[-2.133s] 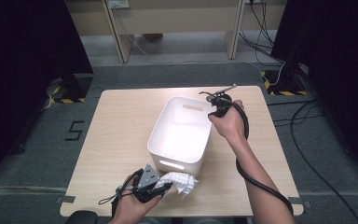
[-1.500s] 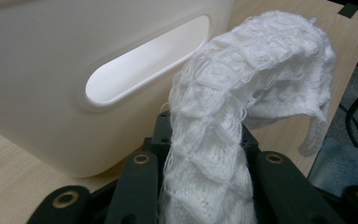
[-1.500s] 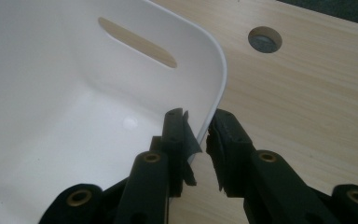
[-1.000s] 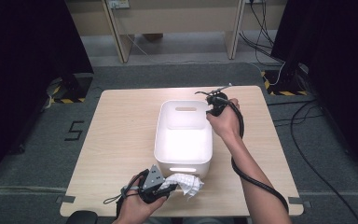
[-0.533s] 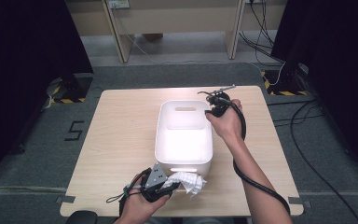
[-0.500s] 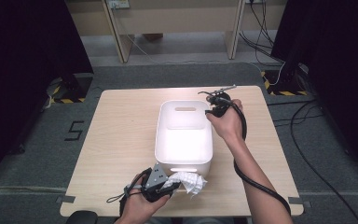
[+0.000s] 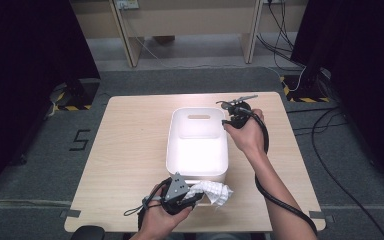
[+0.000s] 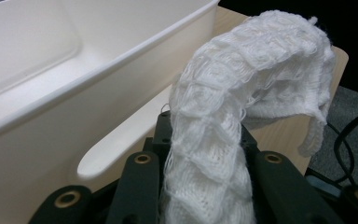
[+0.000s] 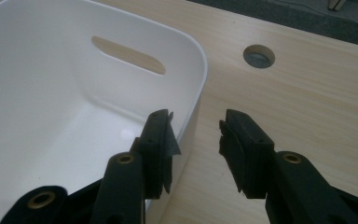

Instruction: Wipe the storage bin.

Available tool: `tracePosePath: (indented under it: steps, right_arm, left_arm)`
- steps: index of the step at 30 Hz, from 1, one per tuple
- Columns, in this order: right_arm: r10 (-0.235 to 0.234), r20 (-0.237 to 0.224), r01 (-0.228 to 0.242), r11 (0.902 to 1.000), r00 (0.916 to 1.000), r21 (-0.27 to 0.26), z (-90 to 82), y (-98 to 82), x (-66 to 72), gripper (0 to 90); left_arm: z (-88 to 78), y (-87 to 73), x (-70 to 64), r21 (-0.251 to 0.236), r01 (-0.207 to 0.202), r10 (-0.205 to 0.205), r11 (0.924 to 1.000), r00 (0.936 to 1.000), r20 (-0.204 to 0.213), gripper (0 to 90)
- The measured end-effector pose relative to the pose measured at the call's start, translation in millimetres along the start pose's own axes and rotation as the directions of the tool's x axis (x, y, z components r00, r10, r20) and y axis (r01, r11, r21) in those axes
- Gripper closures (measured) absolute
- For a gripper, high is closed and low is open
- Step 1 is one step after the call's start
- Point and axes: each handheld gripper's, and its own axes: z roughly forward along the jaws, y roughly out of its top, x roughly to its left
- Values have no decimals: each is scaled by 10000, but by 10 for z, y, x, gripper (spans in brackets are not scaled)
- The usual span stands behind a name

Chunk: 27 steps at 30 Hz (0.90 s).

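Since the earliest frame, the white bin [image 7: 198,145] has been straightened and slid a little left, so it now sits square at the table's [image 7: 130,150] middle, and your right gripper [image 7: 228,116] has just been opening its jaws at the bin's far right corner; in the right gripper view they stand apart astride the rim with the wall [image 9: 193,121] between them and no pad pressing, so that hold is let go. Your left gripper [image 7: 192,197] at the near edge is clamped on the white knit cloth [image 7: 214,191], which bunches up between the jaws in the left gripper view [image 8: 223,140] and flops past them just beside the bin's near handle lip [image 8: 121,144]. Step in hand looks like this: bin placed, cloth about to go in. Next move, as I judge it, calls for you to lift the cloth above the near rim, carry it over the empty bin and only then spread the jaws; keep the dangling end off the lip so it doesn't snag or tip the bin. Your right gripper should clear back off the rim. Count: one bin, one cloth, two grippers, one table, one round hole [image 9: 259,56] in the tabletop at far right.
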Motion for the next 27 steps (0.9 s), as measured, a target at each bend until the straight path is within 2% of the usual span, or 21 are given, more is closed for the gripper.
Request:
tracePosePath:
  steps: [7,16,23,27]
  right_arm:
    - [-39,-67,38,10000,10000,-62,-19,-21,1,610]
    - [-132,-137,130,9999,9998,-83,-15,-23,-16,610]
    - [-120,-164,119,9999,9998,-85,-18,-16,2,614]
    - [-179,-194,178,9998,9997,-55,-8,-19,7,616]
  left_arm:
    - [76,65,-25,-61,208,-209,9998,9997,-96,712]
    - [130,45,-42,-195,295,-300,9994,9992,-253,720]
    - [77,132,-89,-558,87,-101,9984,9997,-238,721]
    - [114,135,-85,-515,87,-98,9986,9997,-213,721]
